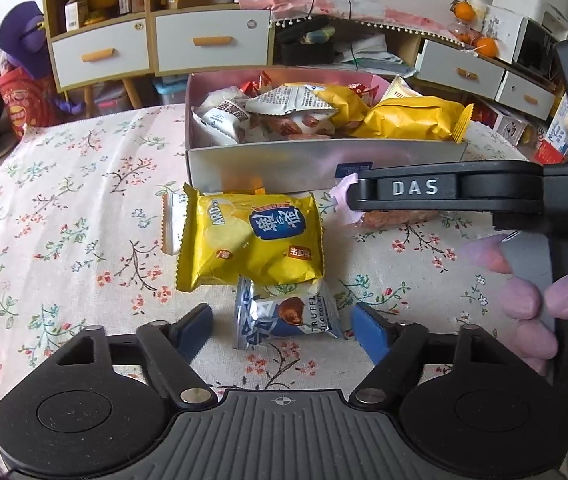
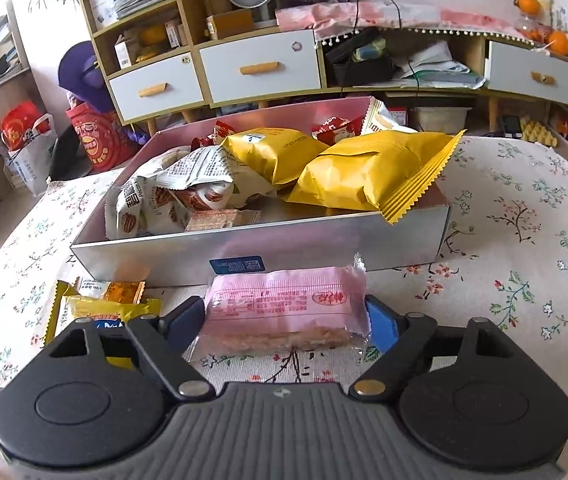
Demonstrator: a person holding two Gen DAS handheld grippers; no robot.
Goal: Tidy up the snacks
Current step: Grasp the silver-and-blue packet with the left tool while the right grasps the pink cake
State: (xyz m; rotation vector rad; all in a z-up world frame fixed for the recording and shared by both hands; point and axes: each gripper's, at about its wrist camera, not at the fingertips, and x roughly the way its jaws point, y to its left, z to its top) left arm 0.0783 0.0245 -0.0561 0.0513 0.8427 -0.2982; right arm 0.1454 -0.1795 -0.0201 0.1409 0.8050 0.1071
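A silver box [image 1: 284, 160] [image 2: 163, 254] full of snack packets stands on the flowered tablecloth. In front of it lie a yellow chip bag [image 1: 249, 236] and a small blue-and-white truffle chocolate packet [image 1: 284, 316]. My left gripper [image 1: 284, 322] is open, its fingers either side of the truffle packet, not touching it. My right gripper [image 2: 286, 316] has its fingers against both ends of a pink snack bar [image 2: 284, 306] just in front of the box; it also shows in the left wrist view [image 1: 404, 196], with the pink bar [image 1: 346, 196] under it.
Yellow bags [image 2: 368, 172] and white nut packets [image 2: 155, 200] fill the box. A small orange packet [image 2: 117, 290] lies by the box's front left corner. Shelves and drawers [image 2: 259, 66] stand behind the table. Bare cloth lies left [image 1: 63, 220] and right [image 2: 524, 240].
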